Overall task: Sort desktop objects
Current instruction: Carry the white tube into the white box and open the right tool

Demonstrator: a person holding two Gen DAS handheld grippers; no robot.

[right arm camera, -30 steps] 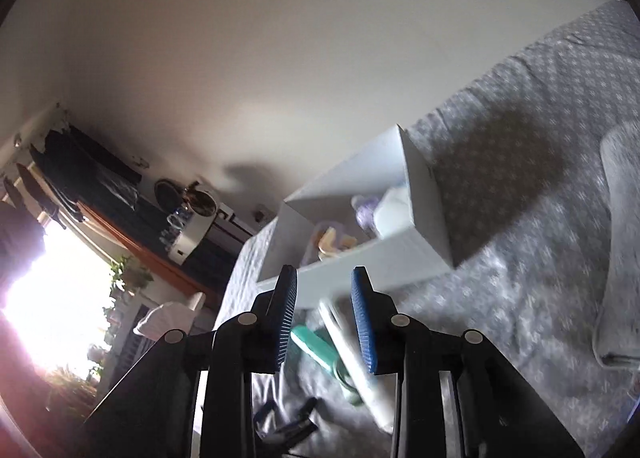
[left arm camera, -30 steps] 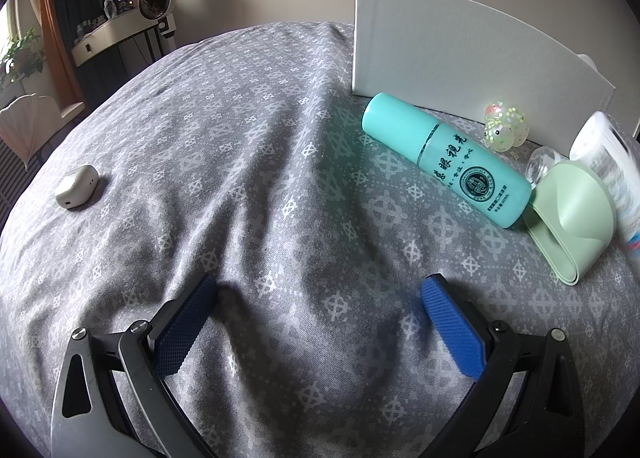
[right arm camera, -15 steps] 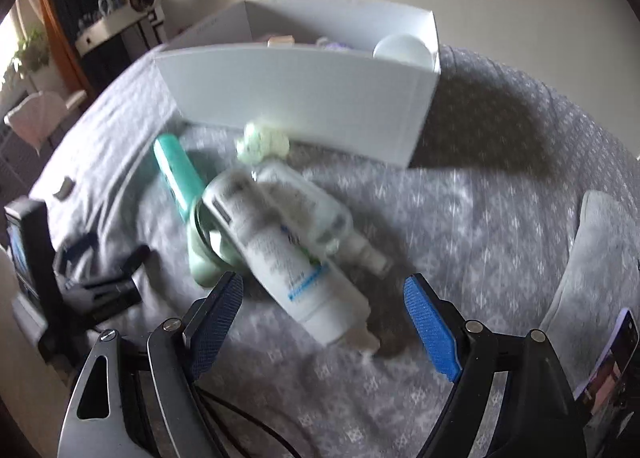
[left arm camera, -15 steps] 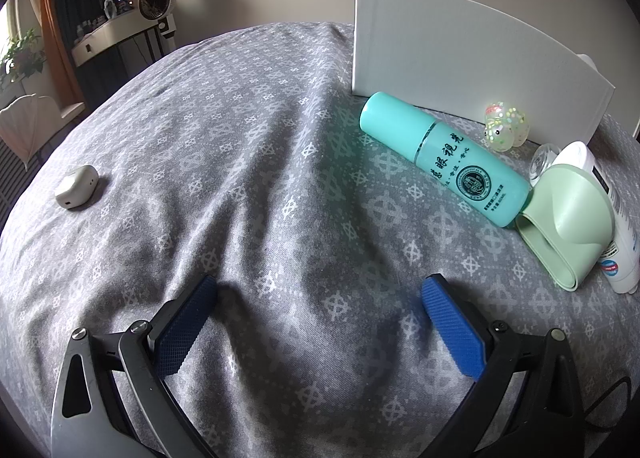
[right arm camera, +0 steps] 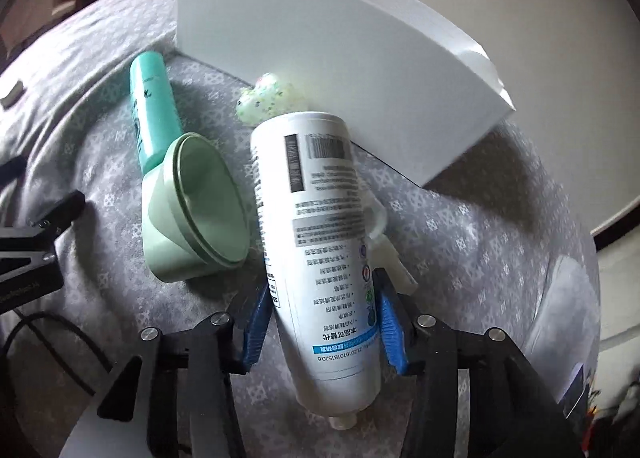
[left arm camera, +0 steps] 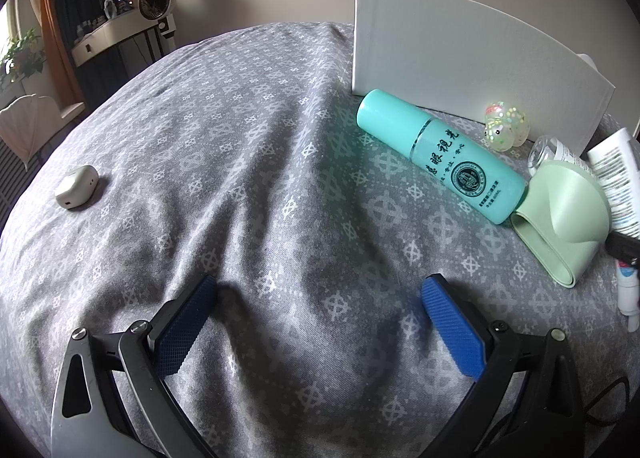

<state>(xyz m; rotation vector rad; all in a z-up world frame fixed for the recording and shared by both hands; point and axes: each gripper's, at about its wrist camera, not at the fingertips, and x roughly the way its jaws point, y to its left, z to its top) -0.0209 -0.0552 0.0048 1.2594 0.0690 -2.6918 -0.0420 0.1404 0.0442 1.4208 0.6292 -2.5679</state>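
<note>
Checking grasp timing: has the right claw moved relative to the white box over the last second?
Yes. The right claw dropped from facing over the white box to low in front of it, shut on the white bottle.

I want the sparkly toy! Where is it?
In the left wrist view the sparkly toy sits far right, against the white box, between the teal bottle and a small clear bottle.

Dim, soft daylight from the far-left window; heavy fisheye bending, dark corners; right wrist view slightly motion-blurred.
</note>
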